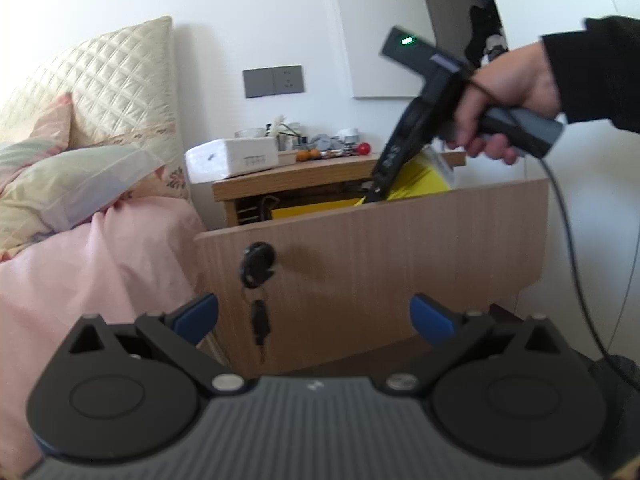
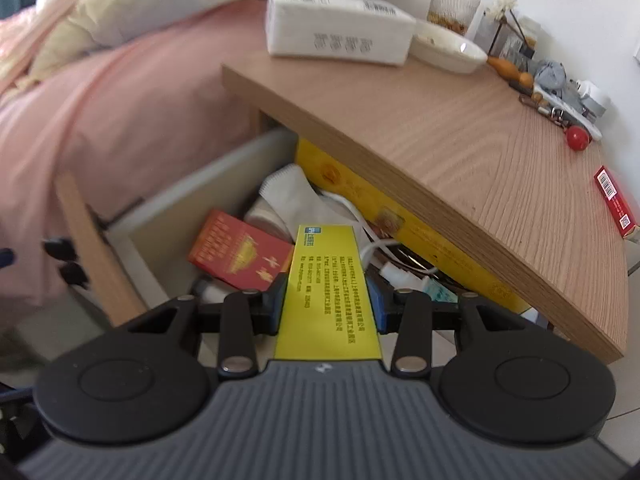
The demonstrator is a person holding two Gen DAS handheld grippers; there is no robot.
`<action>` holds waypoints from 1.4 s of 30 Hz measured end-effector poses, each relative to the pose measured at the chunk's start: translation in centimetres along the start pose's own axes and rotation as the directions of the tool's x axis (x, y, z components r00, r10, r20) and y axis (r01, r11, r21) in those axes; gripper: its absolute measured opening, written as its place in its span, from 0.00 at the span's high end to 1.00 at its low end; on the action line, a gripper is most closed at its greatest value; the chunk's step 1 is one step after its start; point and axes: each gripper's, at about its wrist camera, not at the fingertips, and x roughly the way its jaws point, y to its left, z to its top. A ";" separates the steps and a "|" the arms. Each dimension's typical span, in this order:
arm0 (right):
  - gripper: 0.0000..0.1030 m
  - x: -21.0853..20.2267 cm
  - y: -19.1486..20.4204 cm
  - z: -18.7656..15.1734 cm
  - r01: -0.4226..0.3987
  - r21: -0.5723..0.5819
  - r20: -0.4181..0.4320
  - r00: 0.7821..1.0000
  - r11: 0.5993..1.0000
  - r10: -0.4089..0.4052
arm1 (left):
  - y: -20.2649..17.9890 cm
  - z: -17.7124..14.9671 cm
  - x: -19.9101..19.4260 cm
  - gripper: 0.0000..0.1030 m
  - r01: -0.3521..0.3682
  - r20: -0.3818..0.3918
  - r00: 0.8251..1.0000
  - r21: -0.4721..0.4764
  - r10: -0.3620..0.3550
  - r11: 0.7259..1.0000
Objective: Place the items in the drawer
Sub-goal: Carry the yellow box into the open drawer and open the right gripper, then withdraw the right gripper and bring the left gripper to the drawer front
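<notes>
The wooden drawer (image 1: 372,256) of the bedside table stands pulled out, with a black knob and a hanging key (image 1: 258,268) on its front. My right gripper (image 2: 326,296) is shut on a yellow box (image 2: 328,292) with printed text and holds it over the open drawer (image 2: 160,224). Inside lie a red booklet (image 2: 240,252), white cloth, cables and a long yellow box (image 2: 420,236). In the left wrist view the right gripper (image 1: 380,188) dips into the drawer with the yellow box (image 1: 420,180). My left gripper (image 1: 314,316) is open and empty in front of the drawer front.
The tabletop (image 2: 460,140) carries a white tissue pack (image 2: 336,28), a bowl (image 2: 444,52), a glass, small clutter, a red ball (image 2: 578,138) and a red box (image 2: 616,204). A bed with pink sheets (image 1: 80,260) and pillows lies left of the table.
</notes>
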 end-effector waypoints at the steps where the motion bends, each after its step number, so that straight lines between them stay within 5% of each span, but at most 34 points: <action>1: 0.58 0.4 -0.1 0.0 0.001 -0.001 -0.011 1.000 1.000 -0.001 | -0.3 0.0 0.0 0.00 0.003 0.000 1.000 0.009 -0.003 1.000; 11: 0.58 1.5 -1.1 0.1 0.004 -0.026 0.053 0.999 1.000 -0.002 | -1.5 0.0 -0.6 0.00 0.043 0.036 0.998 0.073 -0.045 0.996; 19: 0.58 2.0 -2.5 -0.9 -0.014 0.015 0.025 1.000 1.000 0.014 | -1.6 0.1 -0.2 0.00 0.024 0.011 1.000 0.064 -0.024 0.998; 22: 0.48 1.1 -3.0 -1.4 -0.015 0.032 0.051 0.999 0.999 0.014 | -2.3 0.2 -0.2 0.00 0.029 0.005 1.000 0.072 -0.029 0.997; 25: 0.26 -0.6 -3.7 -2.1 -0.010 0.067 0.113 0.994 0.998 0.002 | -3.1 0.2 -0.3 0.00 0.025 0.006 1.000 0.090 -0.025 0.996; 33: 0.18 -6.7 -4.2 -6.1 -0.030 0.178 0.313 0.949 0.984 -0.028 | -4.7 -0.1 -0.6 0.00 -0.017 0.012 1.000 0.080 0.016 0.997; 42: 0.18 -11.4 -2.0 -13.6 0.025 0.270 0.475 0.866 0.963 -0.156 | -5.2 0.1 -1.3 0.00 -0.066 0.056 0.996 -0.014 0.067 0.998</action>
